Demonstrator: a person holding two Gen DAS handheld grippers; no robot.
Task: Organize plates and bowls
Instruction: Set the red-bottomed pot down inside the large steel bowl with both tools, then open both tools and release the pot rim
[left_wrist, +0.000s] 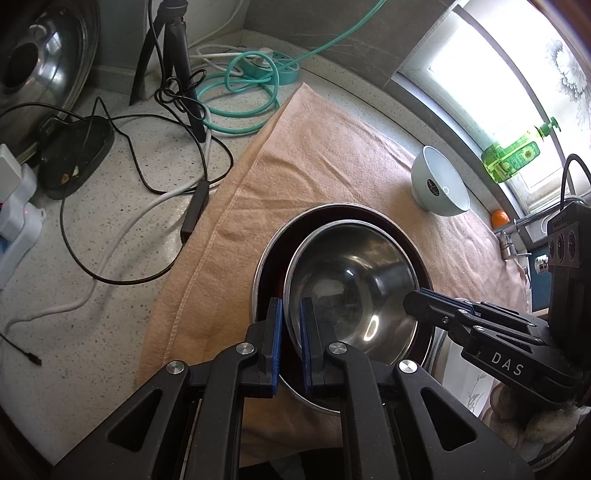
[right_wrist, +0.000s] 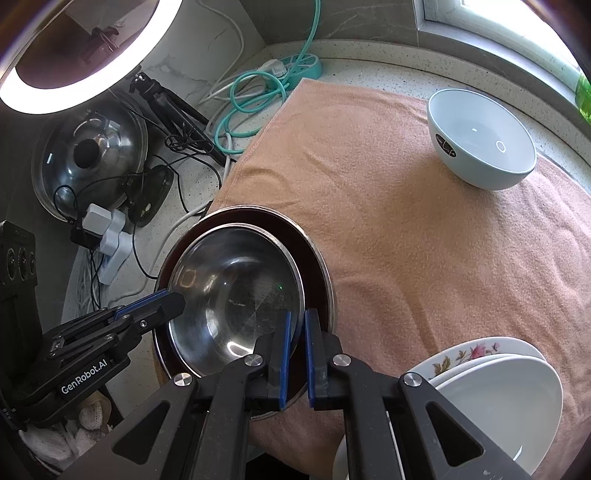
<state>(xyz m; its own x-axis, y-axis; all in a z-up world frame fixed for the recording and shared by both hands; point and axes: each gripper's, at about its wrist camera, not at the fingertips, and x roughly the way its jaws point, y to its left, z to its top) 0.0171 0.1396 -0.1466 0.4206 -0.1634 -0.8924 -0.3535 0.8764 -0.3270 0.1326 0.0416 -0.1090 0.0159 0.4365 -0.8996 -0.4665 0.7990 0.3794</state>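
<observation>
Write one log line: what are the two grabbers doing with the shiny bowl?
left gripper: shut on steel bowl rim | right gripper: shut on opposite rim | bowl: inside dark-lined bowl | on: towel

I am working in a home kitchen. Speckled stone surface (right_wrist: 369, 59) under a window (left_wrist: 476, 70), green dish-soap bottle (left_wrist: 513, 157) on the sill, pot lid (right_wrist: 92, 155) against the wall, bowls on a towel (right_wrist: 406, 221).

Towel (right_wrist: 406, 221): peach-orange, plain. Inner bowl (right_wrist: 236, 295): bare silver steel; outer bowl (right_wrist: 314, 258): dark red-brown inside (silver rim). Small bowl (right_wrist: 480, 140): pale blue outside, white inside, black label. Upper plate (right_wrist: 509, 398): plain white; lower plate (right_wrist: 465, 350): white, pink floral print. Cable (right_wrist: 243, 99): teal.
</observation>
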